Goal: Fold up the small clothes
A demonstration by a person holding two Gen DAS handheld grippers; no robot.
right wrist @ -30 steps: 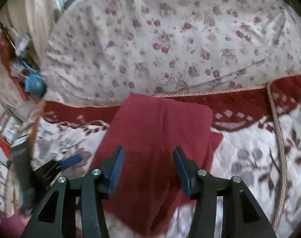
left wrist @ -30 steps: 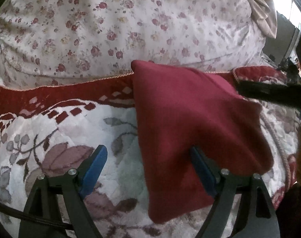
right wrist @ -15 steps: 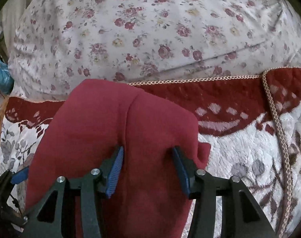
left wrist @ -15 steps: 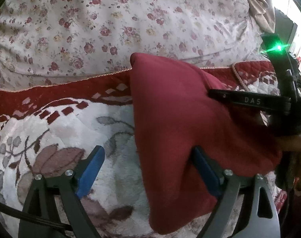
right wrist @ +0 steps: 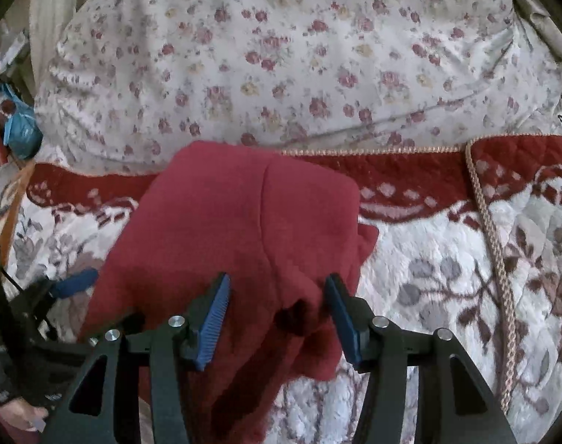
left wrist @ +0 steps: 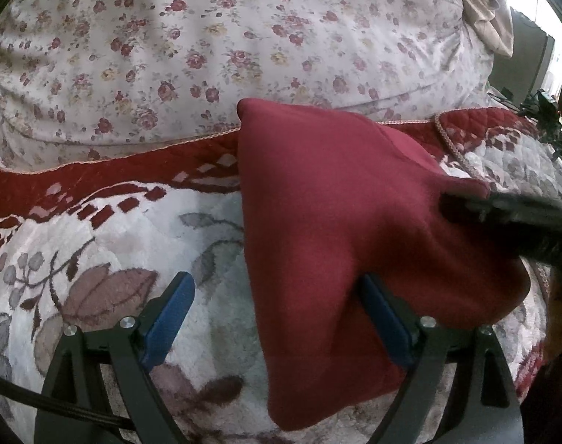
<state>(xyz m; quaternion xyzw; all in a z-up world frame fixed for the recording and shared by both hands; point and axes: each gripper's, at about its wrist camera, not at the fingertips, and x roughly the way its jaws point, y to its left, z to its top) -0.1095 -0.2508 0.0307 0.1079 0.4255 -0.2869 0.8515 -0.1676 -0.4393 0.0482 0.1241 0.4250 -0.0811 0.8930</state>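
- Since the earlier frame the right gripper has pulled back a little from the red garment; more of the bedspread shows again at 3 o'clock. In the left wrist view the right tool, high at 3 o'clock half a second ago, is now a low dark blur pressing on the cloth.
- The left gripper has barely shifted; its jaws stand wider than a second ago.
- Red garment: folded into a thick wedge on the floral quilted bedspread, far corner at 12 o'clock overlapping the bedspread's red border, just short of the rose-print duvet.
- Left gripper: spread wide, gripping nothing; the garment's left edge lies between the jaws, and its inner blue pad tucks under the cloth fold.
- Right gripper: half spread and opening; cloth bunches between the jaws, pads not pressing it.
- Step in hand, as I judge it: settling the fold flat.
- To do it well: press downward, not sideways, so layers stay stacked.
- Keep the left pad clear of the hem before lifting away, or the fold drags open.
- Smooth the bunched lump at 6 o'clock in the right wrist view last.
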